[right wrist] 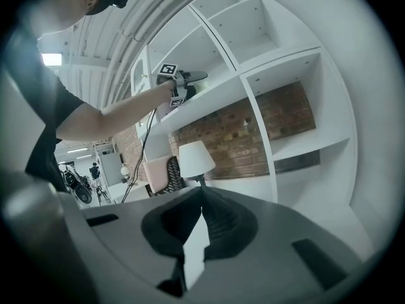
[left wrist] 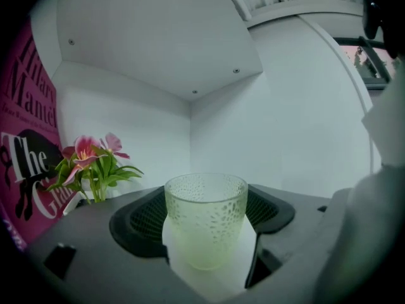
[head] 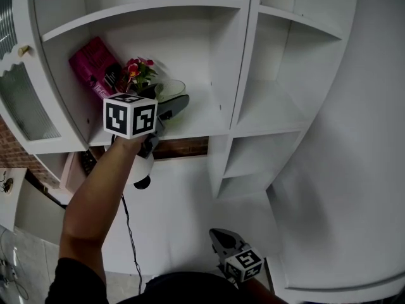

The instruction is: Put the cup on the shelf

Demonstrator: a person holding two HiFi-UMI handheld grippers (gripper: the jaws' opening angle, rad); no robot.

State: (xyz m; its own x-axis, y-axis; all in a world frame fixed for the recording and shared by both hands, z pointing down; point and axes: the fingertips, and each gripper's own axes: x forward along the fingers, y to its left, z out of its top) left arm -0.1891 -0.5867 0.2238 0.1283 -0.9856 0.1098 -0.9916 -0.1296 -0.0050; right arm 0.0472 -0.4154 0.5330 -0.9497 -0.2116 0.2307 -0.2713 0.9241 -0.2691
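A pale green dimpled glass cup (left wrist: 205, 220) stands upright between the jaws of my left gripper (left wrist: 206, 242), whose pads press its two sides; white shelf surface shows under it. In the head view the cup (head: 169, 88) is inside the middle-left shelf compartment (head: 205, 116), just above its board, held there by my left gripper (head: 172, 104). Whether the cup's base touches the board I cannot tell. My right gripper (head: 221, 238) hangs low near my body, shut and empty, its jaw tips meeting (right wrist: 201, 194).
A small pot of pink flowers (head: 138, 71) and a magenta book (head: 93, 65) stand at the back left of the same compartment, close to the cup. Upright white dividers (head: 243, 56) bound it on the right. A white lamp (head: 140, 170) sits below.
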